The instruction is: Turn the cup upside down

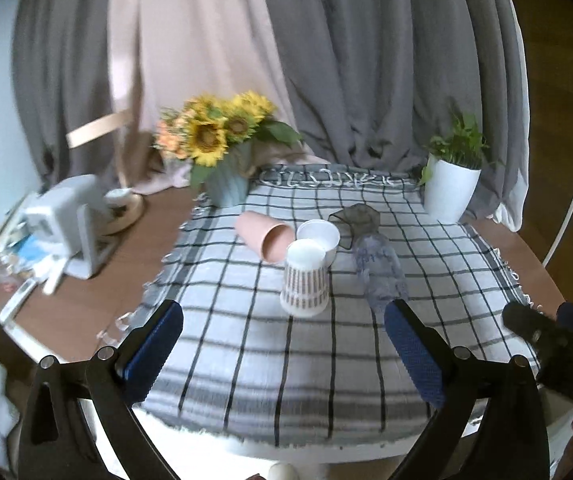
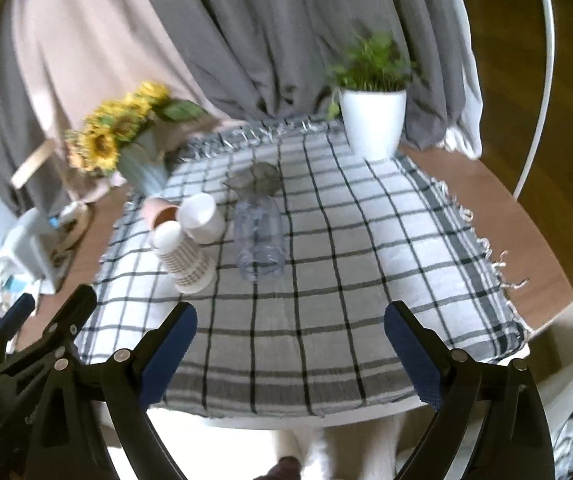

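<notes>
We see both tongs, left (image 1: pixel 282 340) & right (image 2: pixel 290 340), gaping wide, holding nothing. Striped paper cup (image 1: pixel 305 276) stands base-up on checked woven cloth (image 1: pixel 326 352), 12 o'clock from left tongs; clear ribbed bottle (image 1: pixel 382 272) lies at its 3 o'clock.

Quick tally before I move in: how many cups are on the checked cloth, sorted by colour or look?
Pink cup, lying on its side: 1
Plain white cup: 1
White cup with striped pattern: 1
Clear ribbed cup, lying on its side: 1
Dark smoky glass, too blurred to tell its pose: 1
Total: 5
</notes>
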